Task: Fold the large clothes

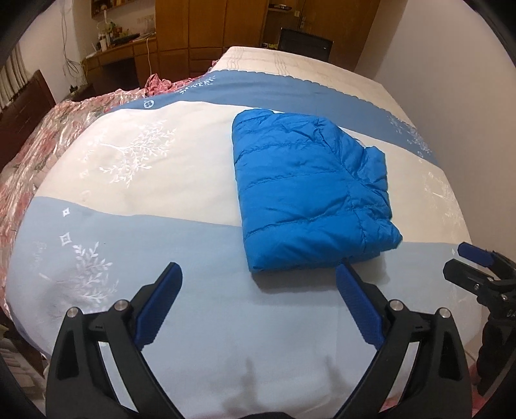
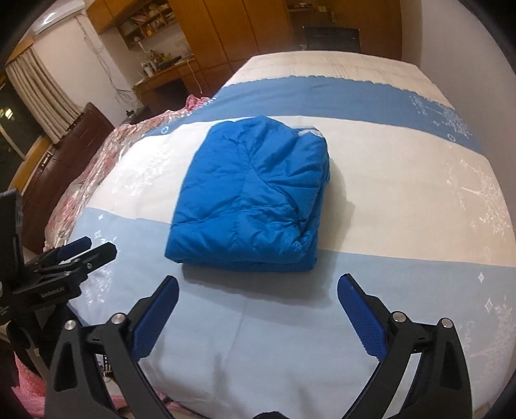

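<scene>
A blue puffer jacket (image 1: 306, 190) lies folded into a compact rectangle on the bed; it also shows in the right wrist view (image 2: 251, 196). My left gripper (image 1: 258, 270) is open and empty, held just in front of the jacket's near edge. My right gripper (image 2: 258, 283) is open and empty, also just short of the jacket's near edge. The right gripper shows at the right edge of the left wrist view (image 1: 477, 267). The left gripper shows at the left edge of the right wrist view (image 2: 80, 251).
The bed cover (image 1: 145, 161) has white, light blue and darker blue bands. A pink floral quilt (image 1: 38, 145) is bunched along the bed's left side. A wooden desk (image 2: 164, 80) and wardrobes (image 1: 206, 25) stand beyond the bed. A white wall is on the right.
</scene>
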Demonstrator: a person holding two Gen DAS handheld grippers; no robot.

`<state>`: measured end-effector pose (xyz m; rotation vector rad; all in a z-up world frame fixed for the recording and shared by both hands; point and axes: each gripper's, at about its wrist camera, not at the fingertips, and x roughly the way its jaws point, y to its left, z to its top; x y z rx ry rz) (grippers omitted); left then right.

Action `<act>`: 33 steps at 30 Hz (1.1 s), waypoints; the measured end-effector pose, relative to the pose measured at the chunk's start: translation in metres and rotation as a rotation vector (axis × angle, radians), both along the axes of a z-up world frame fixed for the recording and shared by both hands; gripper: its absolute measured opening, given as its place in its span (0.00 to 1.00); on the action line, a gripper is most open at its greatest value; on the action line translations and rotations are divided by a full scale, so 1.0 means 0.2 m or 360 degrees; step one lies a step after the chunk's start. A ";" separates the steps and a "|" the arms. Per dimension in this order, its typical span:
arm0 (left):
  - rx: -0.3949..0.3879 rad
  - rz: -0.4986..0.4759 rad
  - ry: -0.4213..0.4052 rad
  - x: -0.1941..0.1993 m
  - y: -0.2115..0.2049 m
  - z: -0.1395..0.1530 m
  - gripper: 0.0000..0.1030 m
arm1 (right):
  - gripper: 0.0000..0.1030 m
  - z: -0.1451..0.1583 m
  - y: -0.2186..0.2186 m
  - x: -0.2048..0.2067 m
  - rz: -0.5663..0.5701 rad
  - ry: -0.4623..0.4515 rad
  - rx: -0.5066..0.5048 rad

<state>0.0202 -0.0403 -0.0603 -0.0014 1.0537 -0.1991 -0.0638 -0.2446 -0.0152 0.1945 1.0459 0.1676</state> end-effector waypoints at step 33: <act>0.0117 -0.0014 -0.0102 -0.24 0.01 0.18 0.93 | 0.96 0.09 0.10 -0.14 0.0033 -0.0009 -0.0059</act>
